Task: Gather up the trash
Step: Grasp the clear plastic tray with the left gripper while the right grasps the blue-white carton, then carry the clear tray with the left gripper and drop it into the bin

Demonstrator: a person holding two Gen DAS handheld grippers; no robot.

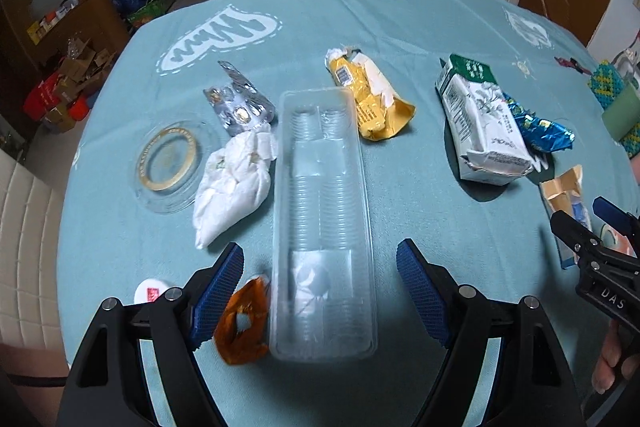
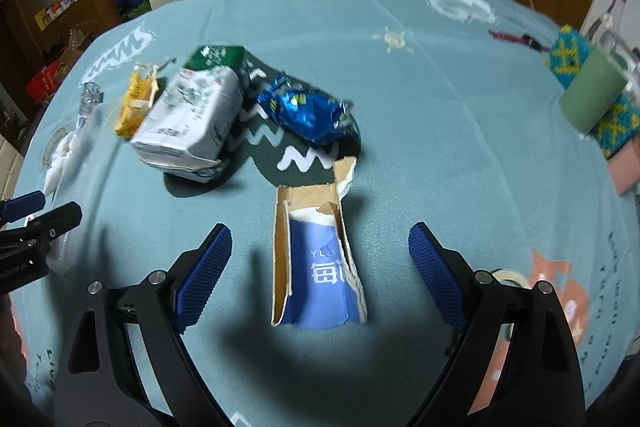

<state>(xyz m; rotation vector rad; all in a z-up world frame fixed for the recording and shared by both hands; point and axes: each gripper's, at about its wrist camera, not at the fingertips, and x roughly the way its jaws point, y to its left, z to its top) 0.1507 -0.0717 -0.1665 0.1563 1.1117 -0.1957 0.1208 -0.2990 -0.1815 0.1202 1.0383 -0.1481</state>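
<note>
Left hand-held gripper point(image 1: 320, 291): jaws wide, straddling the near end of a clear tray point(image 1: 322, 223) lying on the worktop point(image 1: 420, 27); pads not touching it. Brown wrapper point(image 1: 242, 327) lies just beside the tray, tissue point(image 1: 232, 183) and blister pack point(image 1: 240, 103) beyond. Right hand-held gripper point(image 2: 320, 267): jaws wide, flanking a torn blue carton point(image 2: 320, 267), no contact. Milk carton point(image 2: 192, 123) and blue wrapper point(image 2: 308, 111) lie further off.

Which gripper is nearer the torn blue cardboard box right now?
Right. The right gripper is open with the torn blue cardboard box lying between its fingers. The left gripper is off to the box's left, open around the clear plastic tray.
</note>
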